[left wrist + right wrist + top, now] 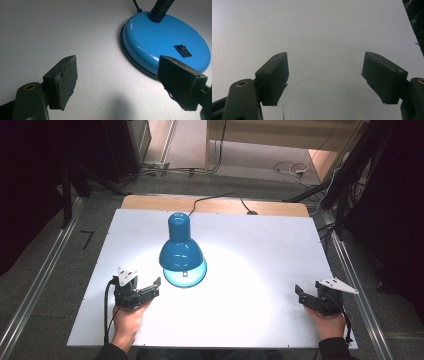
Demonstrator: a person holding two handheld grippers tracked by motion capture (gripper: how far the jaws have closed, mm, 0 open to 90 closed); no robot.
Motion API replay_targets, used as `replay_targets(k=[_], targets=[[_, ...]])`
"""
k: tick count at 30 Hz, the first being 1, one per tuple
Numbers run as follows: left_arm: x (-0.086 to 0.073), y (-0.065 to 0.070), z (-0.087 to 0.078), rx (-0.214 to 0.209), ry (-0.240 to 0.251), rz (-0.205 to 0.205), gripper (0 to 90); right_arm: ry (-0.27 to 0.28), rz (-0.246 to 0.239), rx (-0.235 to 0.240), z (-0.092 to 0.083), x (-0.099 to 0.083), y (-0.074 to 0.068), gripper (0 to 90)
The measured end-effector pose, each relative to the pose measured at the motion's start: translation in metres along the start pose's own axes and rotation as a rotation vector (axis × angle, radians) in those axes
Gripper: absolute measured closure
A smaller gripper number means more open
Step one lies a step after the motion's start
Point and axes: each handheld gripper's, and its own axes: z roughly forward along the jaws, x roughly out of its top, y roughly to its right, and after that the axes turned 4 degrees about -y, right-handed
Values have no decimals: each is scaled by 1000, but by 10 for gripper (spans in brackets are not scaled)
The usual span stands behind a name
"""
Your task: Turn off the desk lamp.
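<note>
A blue desk lamp stands lit on the white table [260,250]; its shade [180,247] hangs over its round base [186,278] and throws a bright pool of light. In the left gripper view the base [155,40] lies just ahead and to the right, with a black rocker switch [183,50] on top and the black ribbed neck [161,8] rising from it. My left gripper [151,289] [117,80] is open, its jaws wide apart, just left of the base and touching nothing. My right gripper [301,296] [324,77] is open over bare table near the right edge.
The lamp's black cable [220,197] runs off the table's far edge, where a wooden strip [150,202] shows. Dark stands and loose cables [345,185] crowd the floor at the right. A metal rail [40,280] runs along the left.
</note>
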Motion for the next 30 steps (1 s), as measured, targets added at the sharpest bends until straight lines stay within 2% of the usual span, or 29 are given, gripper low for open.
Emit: replay_targets(k=[19, 28, 30], targets=[[3, 9, 9, -17, -2, 14, 220, -5, -4, 1, 1, 0, 0, 202], [4, 17, 13, -32, 1, 31, 256, -6, -3, 1, 1, 0, 0, 202], [4, 19, 13, -37, 8, 39, 299, -6, -2, 1, 1, 0, 0, 202]])
